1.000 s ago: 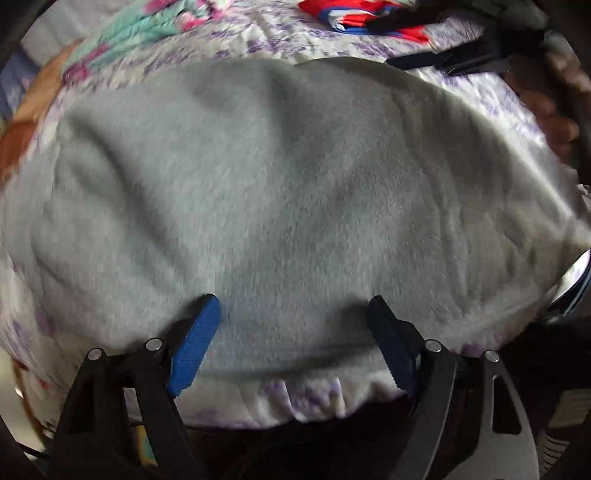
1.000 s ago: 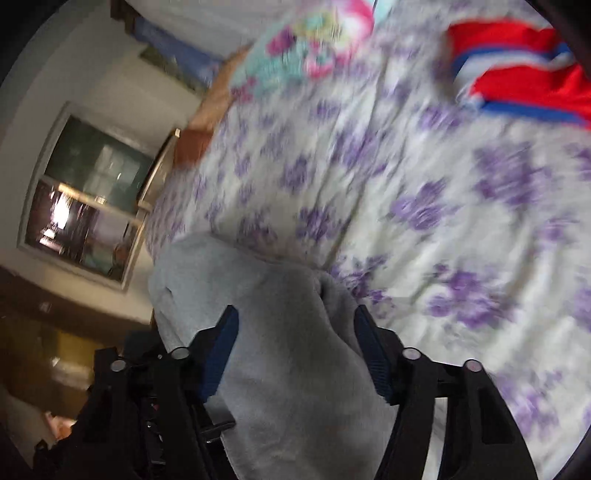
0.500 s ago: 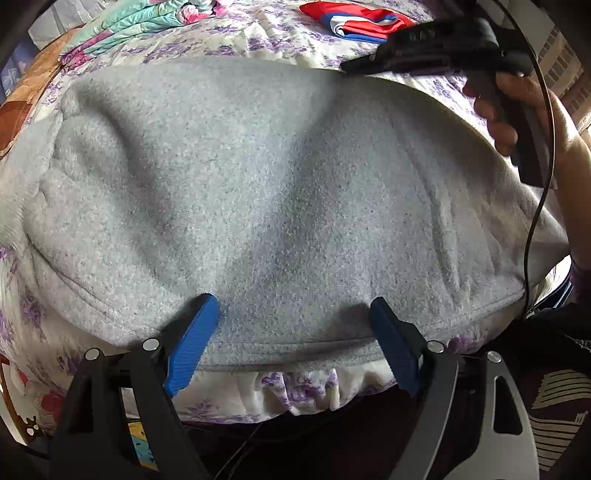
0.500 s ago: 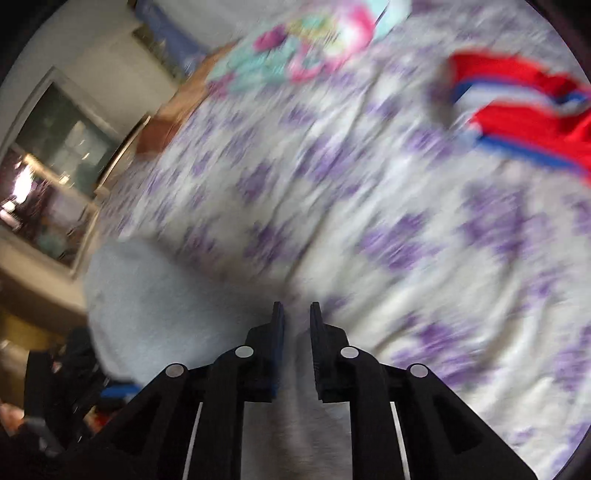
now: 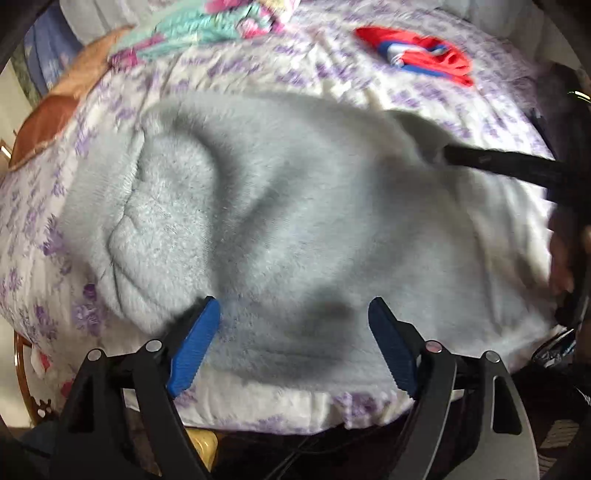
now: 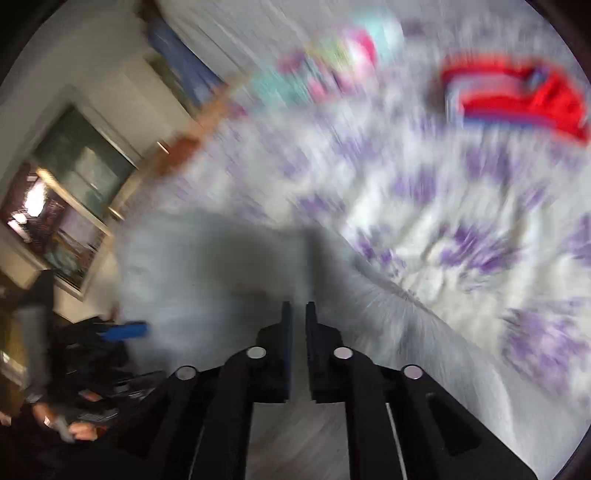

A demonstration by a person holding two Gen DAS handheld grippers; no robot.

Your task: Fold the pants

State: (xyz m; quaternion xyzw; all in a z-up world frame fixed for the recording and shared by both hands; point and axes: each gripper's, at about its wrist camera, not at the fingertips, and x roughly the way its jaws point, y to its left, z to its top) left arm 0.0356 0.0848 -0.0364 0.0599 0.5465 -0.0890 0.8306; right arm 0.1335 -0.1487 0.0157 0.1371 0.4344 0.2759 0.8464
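The grey fleece pants (image 5: pixel 295 221) lie bunched on the purple-flowered bed sheet (image 5: pixel 258 62). My left gripper (image 5: pixel 291 343) is open, its blue pads hovering over the pants' near edge by the bed's front. My right gripper (image 5: pixel 450 155) reaches in from the right and is shut on the pants' far right edge, lifting a fold there. In the blurred right wrist view the right gripper (image 6: pixel 298 317) has its jaws nearly closed on grey cloth (image 6: pixel 221 280), and the left gripper's blue pad (image 6: pixel 125 329) shows at lower left.
A red, white and blue garment (image 5: pixel 417 55) lies at the far right of the bed, also in the right wrist view (image 6: pixel 517 99). A teal and pink floral cloth (image 5: pixel 207 26) and an orange pillow (image 5: pixel 55 110) lie at the back left. The bed's front edge (image 5: pixel 295 410) is near.
My right gripper shut on the pants' far right edge and pulled it up and inward, bunching the cloth. My left gripper stayed open at the near edge.
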